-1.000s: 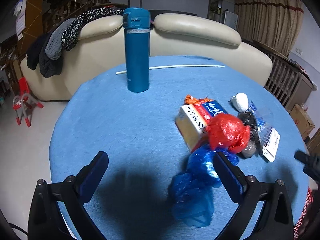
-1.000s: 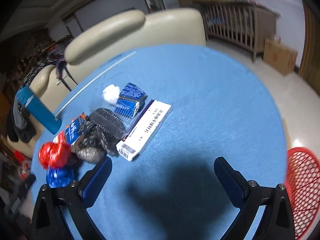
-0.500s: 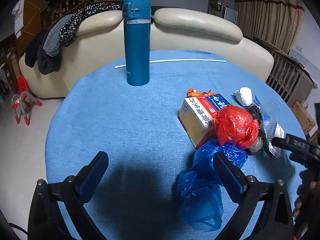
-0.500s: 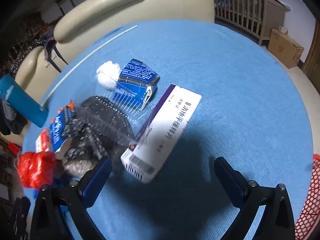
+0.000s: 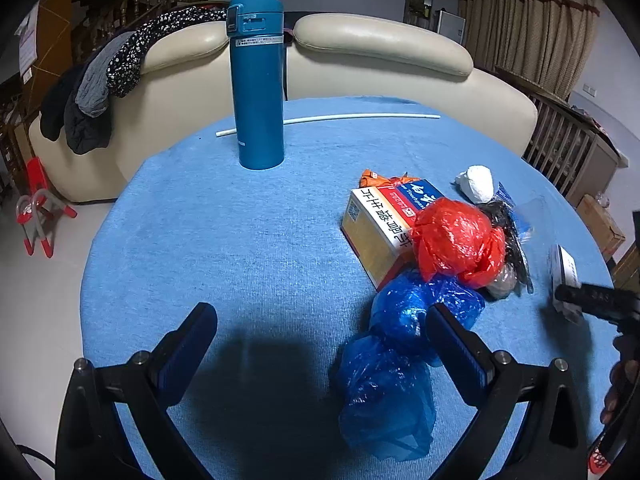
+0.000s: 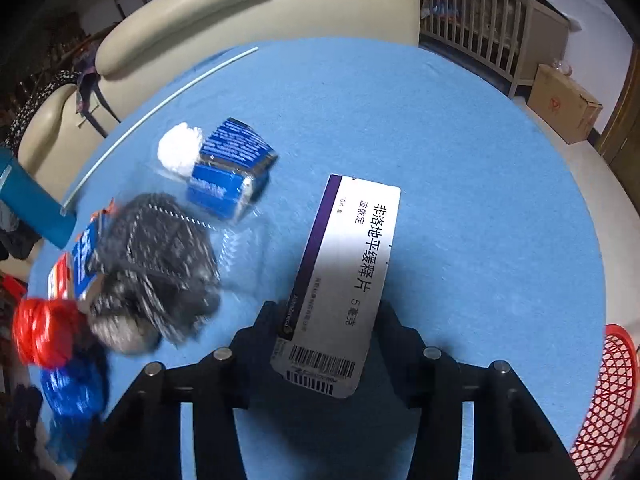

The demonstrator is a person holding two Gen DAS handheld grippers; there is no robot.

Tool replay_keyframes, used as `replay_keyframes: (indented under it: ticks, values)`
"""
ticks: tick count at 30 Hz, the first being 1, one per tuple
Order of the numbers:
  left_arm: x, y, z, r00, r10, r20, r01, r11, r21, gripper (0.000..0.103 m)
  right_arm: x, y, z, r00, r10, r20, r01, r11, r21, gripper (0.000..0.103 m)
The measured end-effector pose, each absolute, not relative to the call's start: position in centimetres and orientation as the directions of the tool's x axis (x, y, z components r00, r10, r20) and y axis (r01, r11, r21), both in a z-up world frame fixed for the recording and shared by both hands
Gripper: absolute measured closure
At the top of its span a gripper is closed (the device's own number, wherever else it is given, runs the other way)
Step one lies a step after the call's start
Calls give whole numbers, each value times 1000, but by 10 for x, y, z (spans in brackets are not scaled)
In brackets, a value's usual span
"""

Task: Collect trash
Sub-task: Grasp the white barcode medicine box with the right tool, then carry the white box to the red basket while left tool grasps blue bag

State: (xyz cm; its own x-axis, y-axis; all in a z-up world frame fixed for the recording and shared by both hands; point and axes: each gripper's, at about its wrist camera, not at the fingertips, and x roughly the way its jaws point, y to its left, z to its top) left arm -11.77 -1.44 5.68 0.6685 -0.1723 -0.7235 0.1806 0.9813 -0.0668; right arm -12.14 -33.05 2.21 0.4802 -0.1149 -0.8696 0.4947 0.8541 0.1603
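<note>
Right gripper (image 6: 326, 312) clamped on white medicine box (image 6: 348, 264)
Its jaws have just been closing — left gripper (image 5: 320, 320) jaws apart, empty.

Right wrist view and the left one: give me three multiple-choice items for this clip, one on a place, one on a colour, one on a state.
1. Where does the tall teal flask stand?
A. on the blue tablecloth, upright
B. on the sofa
C. in the basket

2. What colour is the mesh basket off the table's edge?
A. green
B. white
C. red

3. How are the right tongs?
A. wide open over bare cloth
B. closed on the white and purple medicine box
C. closed on a crumpled bag

Answers: 1 A, the flask stands on the cloth in front of the white rod. 2 C, red mesh shows at the right wrist view's lower right. 3 B, having just been closing, both fingers press the box's barcode end.
</note>
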Motion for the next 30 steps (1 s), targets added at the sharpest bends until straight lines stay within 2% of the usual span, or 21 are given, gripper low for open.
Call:
replay_keyframes:
  ticks: [17,28,29,30]
  values:
    - [-123,-32,59,644,-197,-739,240,970,-49,0,-163,-317,29,525,-84,-847,407,899,163,51]
    - [-101,-64,35,545,-209,-812,352,936,-5,0,-173,-308,38,551,-69,-832,388,904,182,51]
    - [-100,-66,33,535,-215,-817,357,934,-12,0,-173,-308,39,552,-67,-831,385,905,182,51]
    - [-100,-66,32,531,-227,-817,363,931,-23,12,-174,-307,39,551,-67,-832,381,907,180,51]
